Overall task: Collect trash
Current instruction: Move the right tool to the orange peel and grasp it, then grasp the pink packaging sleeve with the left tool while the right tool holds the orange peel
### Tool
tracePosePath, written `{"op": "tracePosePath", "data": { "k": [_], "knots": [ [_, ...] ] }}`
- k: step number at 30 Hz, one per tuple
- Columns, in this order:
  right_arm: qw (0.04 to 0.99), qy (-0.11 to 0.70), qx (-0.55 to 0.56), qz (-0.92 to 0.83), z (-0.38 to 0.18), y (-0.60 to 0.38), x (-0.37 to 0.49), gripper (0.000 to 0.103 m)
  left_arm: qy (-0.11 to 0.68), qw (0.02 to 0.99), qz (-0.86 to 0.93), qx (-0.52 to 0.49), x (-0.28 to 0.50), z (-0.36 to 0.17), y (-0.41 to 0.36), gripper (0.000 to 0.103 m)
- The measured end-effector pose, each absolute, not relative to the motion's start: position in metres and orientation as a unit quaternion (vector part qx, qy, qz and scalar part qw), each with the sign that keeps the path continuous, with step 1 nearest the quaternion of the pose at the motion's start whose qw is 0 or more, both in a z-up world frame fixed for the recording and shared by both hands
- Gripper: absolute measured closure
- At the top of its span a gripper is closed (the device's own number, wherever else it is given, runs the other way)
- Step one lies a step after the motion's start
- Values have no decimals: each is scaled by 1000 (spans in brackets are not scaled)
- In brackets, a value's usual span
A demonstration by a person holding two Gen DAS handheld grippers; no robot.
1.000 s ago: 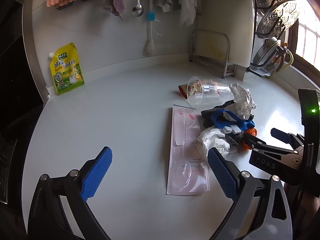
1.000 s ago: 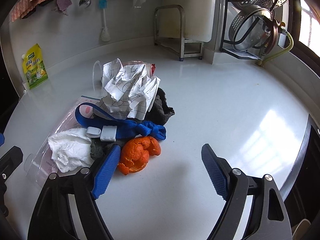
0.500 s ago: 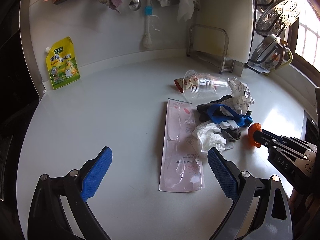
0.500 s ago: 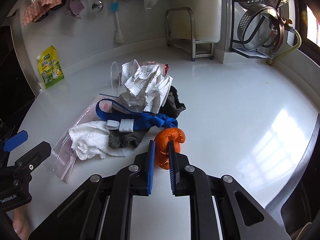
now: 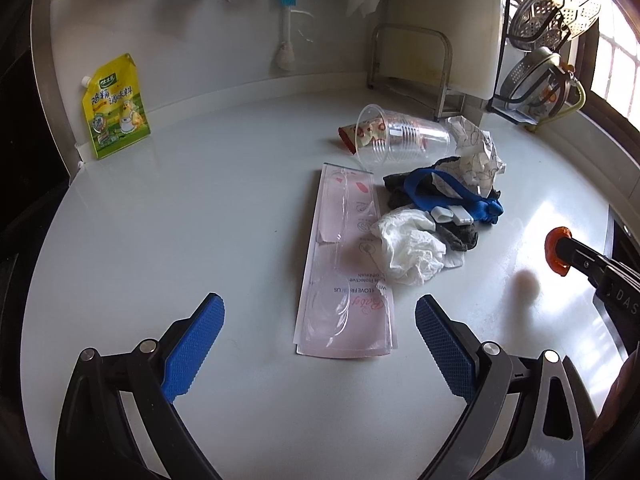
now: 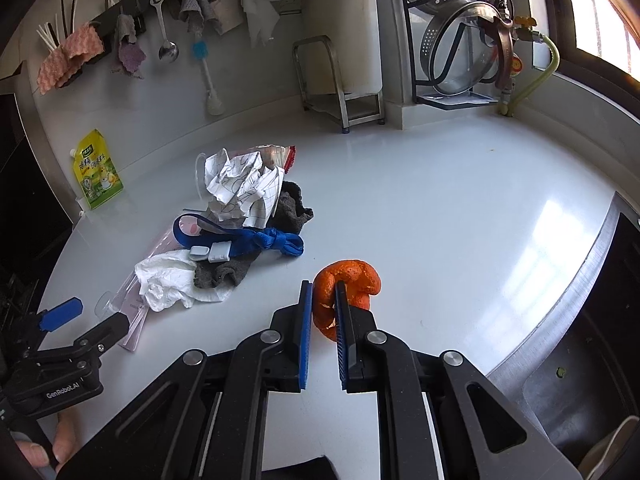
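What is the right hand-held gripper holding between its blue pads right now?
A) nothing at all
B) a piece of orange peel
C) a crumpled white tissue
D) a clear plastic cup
B: in the right wrist view the right hand-held gripper has its blue pads shut on the orange peel, while the white tissue and the clear plastic cup lie on the counter.

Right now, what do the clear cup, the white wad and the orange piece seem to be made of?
Clear cup: thin glossy plastic, see-through and ribbed.
White wad: probably tissue or soft paper, matte with soft creases.
Orange piece: likely citrus peel, pitted skin, curled, held in the right hand-held gripper.
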State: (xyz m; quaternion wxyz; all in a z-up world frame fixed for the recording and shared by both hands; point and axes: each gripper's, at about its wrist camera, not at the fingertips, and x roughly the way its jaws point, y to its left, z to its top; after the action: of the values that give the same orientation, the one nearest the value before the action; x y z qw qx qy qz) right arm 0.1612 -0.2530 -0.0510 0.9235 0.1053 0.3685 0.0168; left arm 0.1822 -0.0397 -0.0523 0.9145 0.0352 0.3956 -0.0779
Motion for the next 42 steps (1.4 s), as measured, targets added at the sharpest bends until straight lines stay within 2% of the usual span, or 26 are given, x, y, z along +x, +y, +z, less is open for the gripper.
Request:
{"op": "tracePosePath", "data": {
  "k": [18, 33, 36, 40, 42],
  "knots": [
    [927, 352, 121, 33, -44, -255, 157, 92, 450, 890, -42, 59, 218, -68, -48, 8],
    [927, 351, 126, 33, -43, -257, 156, 92, 471, 880, -49, 18, 260, -72, -43, 9],
    [927, 352, 126, 32, -44, -257, 157, 92, 464, 884, -51, 22, 261, -71, -44, 16],
    [927, 352, 128, 33, -45, -258, 157, 92, 454, 888, -62, 23, 257, -68, -46, 38],
    [926, 353, 127, 33, -45, -258, 157, 92, 453, 888, -69, 23, 255, -67, -46, 44]
  ]
}}
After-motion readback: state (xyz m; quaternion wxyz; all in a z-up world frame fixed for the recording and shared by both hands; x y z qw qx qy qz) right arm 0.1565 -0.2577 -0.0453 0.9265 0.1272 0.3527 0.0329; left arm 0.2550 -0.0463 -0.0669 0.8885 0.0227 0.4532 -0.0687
